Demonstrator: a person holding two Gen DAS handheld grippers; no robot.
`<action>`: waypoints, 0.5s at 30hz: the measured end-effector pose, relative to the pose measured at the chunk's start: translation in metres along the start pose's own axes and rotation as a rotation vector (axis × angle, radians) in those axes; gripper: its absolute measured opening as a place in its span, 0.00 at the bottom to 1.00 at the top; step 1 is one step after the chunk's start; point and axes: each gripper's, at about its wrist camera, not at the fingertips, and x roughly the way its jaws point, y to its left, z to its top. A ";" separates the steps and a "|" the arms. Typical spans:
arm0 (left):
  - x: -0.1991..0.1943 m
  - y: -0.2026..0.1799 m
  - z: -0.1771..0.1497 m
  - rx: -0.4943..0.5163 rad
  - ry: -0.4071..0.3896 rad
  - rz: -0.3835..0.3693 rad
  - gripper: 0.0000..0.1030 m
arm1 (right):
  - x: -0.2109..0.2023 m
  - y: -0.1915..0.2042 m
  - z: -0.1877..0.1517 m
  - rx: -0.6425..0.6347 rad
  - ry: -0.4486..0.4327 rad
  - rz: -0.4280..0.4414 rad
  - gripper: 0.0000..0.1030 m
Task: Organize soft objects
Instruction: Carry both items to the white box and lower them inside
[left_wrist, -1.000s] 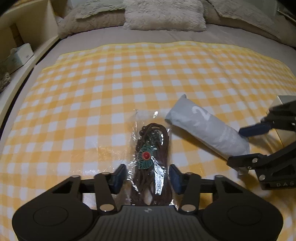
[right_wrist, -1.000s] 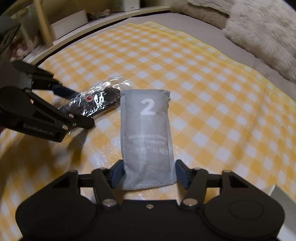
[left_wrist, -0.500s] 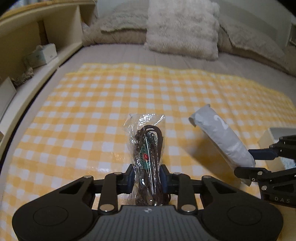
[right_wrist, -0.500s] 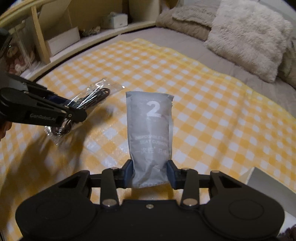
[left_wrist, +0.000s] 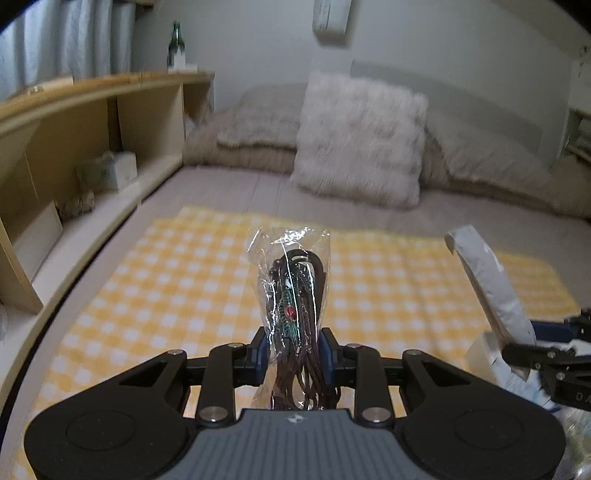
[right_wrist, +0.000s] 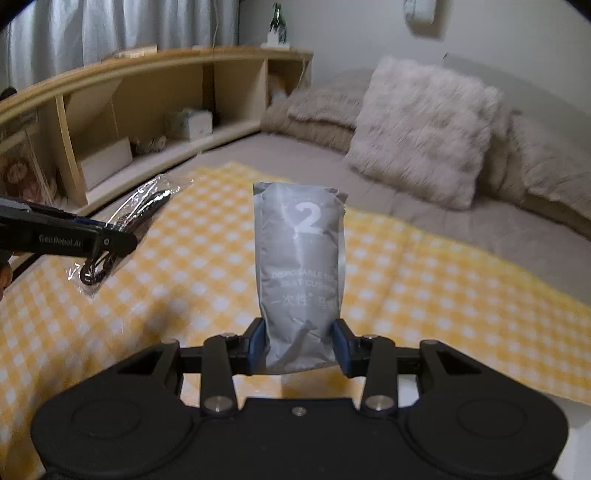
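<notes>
**Both grippers hold a packet above the checked cloth**

A bed (left_wrist: 258, 184) with a grey sheet fills the scene, and a yellow-and-white checked cloth (left_wrist: 184, 288) is spread across its near part. A wooden shelf unit (right_wrist: 147, 96) runs along the bed's left side, with a tissue box (right_wrist: 190, 123) in one of its compartments and a green bottle (left_wrist: 176, 46) standing on top. At the head of the bed a shaggy pale pillow (right_wrist: 421, 129) leans upright, with folded beige bedding (right_wrist: 317, 118) just beside it.

The right gripper (right_wrist: 300, 349) is closed narrow on the lower end of a grey packet (right_wrist: 301, 273) printed with a large "2" and the words "DISPOSABLE" and "SEAT CUSHION"; the packet stands upright between the blue finger pads (right_wrist: 255, 345), raised off the cloth. In the left wrist view the same packet shows at the right edge, tilted, over a pale box (left_wrist: 484, 350).

The left gripper (left_wrist: 293, 352) is closed narrow on a clear plastic bag (left_wrist: 291, 295) holding a coiled brown cord with a small green and red piece. The bag stands upright between the fingers, clear of the cloth, well apart from the grey packet
</notes>
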 end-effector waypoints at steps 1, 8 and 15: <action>-0.006 -0.003 0.002 -0.003 -0.018 -0.007 0.29 | -0.009 -0.002 0.000 0.002 -0.015 -0.008 0.39; -0.039 -0.033 0.013 -0.003 -0.110 -0.084 0.29 | -0.063 -0.027 -0.004 0.047 -0.084 -0.059 0.39; -0.055 -0.072 0.018 0.004 -0.171 -0.165 0.29 | -0.112 -0.053 -0.016 0.090 -0.140 -0.129 0.39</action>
